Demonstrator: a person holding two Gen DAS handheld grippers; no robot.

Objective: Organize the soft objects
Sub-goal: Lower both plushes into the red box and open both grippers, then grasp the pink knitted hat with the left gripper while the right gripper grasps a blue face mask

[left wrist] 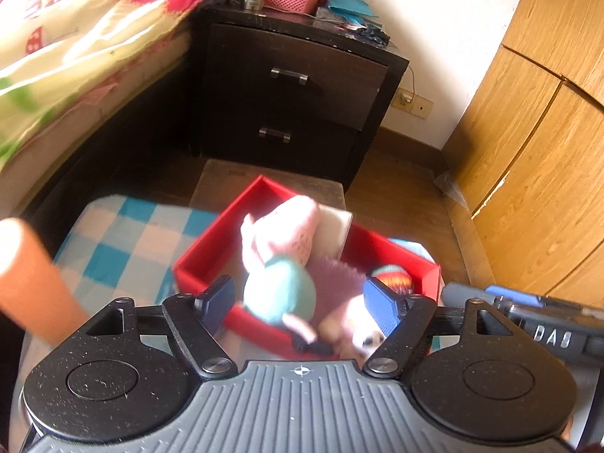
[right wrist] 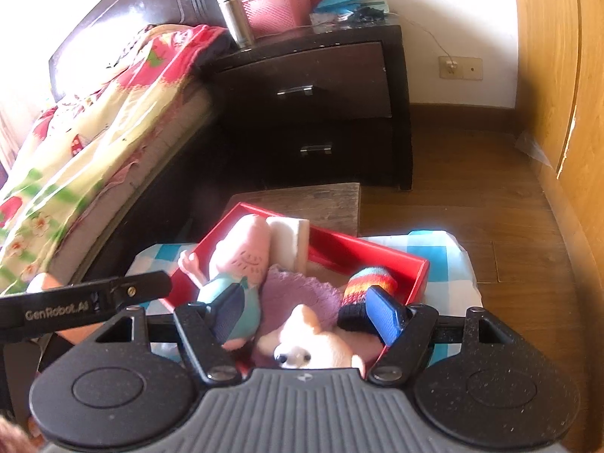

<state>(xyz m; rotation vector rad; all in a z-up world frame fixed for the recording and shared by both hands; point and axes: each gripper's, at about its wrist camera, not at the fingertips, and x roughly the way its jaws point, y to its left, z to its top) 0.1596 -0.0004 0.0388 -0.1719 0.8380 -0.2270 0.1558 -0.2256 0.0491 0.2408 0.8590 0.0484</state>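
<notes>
left gripper [left wrist: 302,304]: jaws wide, holding nothing | right gripper [right wrist: 311,315]: jaws parted, holding nothing | pink pig plush toy in teal dress [right wrist: 236,264]: lies inside red rectangular box [right wrist: 413,266] | box: on blue-white checkered cushion [right wrist: 443,260]

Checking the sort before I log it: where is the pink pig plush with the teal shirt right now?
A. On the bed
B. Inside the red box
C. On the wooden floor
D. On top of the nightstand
B: the pink pig plush lies inside the red box, beside a purple knitted piece and a white plush.
</notes>
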